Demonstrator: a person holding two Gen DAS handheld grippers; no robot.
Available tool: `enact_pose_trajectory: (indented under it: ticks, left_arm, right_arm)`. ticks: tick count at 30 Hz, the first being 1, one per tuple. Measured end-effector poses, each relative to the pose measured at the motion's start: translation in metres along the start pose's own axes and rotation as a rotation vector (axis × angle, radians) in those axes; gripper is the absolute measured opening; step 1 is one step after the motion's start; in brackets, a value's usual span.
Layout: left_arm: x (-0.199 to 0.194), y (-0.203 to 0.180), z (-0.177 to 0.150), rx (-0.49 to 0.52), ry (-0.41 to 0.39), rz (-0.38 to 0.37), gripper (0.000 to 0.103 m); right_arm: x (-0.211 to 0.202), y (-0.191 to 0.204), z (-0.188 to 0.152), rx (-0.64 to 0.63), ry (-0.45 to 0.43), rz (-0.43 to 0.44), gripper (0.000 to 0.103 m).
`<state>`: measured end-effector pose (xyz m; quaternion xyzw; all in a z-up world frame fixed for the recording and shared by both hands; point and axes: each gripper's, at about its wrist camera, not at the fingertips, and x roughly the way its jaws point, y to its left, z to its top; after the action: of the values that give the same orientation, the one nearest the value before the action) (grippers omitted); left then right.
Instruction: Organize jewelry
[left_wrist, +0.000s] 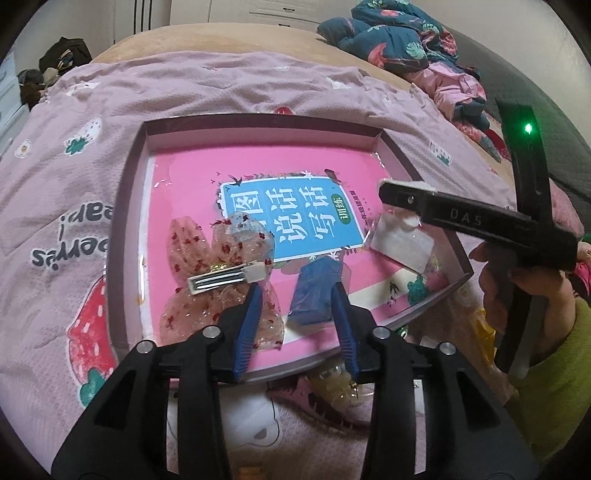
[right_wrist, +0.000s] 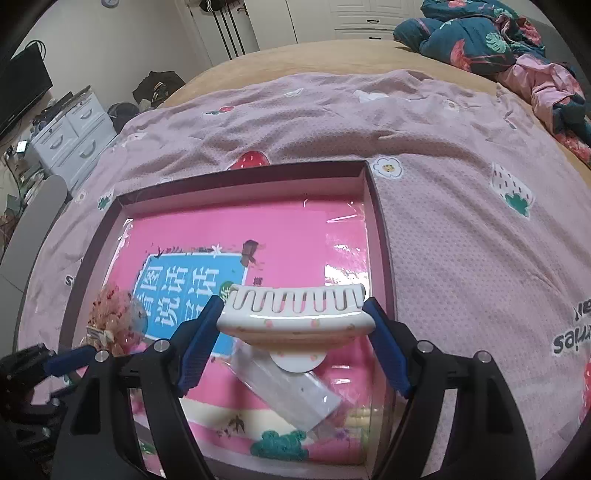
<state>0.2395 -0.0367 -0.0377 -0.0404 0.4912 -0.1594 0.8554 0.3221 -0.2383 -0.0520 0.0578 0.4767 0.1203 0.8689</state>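
A shallow box (left_wrist: 123, 229) lined with a pink book cover lies on the bed. Inside it lie a sheer pink bow hair clip (left_wrist: 221, 258), a small blue packet (left_wrist: 314, 291) in clear wrap, and a clear packet with a white card (left_wrist: 400, 242). My left gripper (left_wrist: 295, 295) hovers low over the box's near side. The blue packet sits between its fingers, close to the right one and apart from the left. My right gripper (right_wrist: 293, 317) is shut on a white claw hair clip (right_wrist: 295, 314), one pad at each end, held above the box (right_wrist: 380, 240). The bow (right_wrist: 114, 317) shows at left.
A pink strawberry-print bedspread (right_wrist: 461, 221) surrounds the box. Bundled dark floral clothes (left_wrist: 402, 33) lie at the far right of the bed. A white chest of drawers (right_wrist: 70, 129) stands off the left side. A yellowish bagged item (left_wrist: 332, 384) lies just outside the box's near edge.
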Motion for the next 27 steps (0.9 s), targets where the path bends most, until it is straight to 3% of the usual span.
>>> enact_pose_trajectory:
  ticks: [21,27]
  left_arm:
    - [-0.068,0.010,-0.019,-0.070,-0.108,0.036,0.084]
    - [-0.096,0.013,-0.022,-0.091,-0.159,0.046,0.092]
  right_arm:
    - [-0.089,0.001,-0.028,-0.018,-0.157,0.005,0.092]
    - [-0.120,0.001,-0.037,-0.020,-0.210,0.012,0.092]
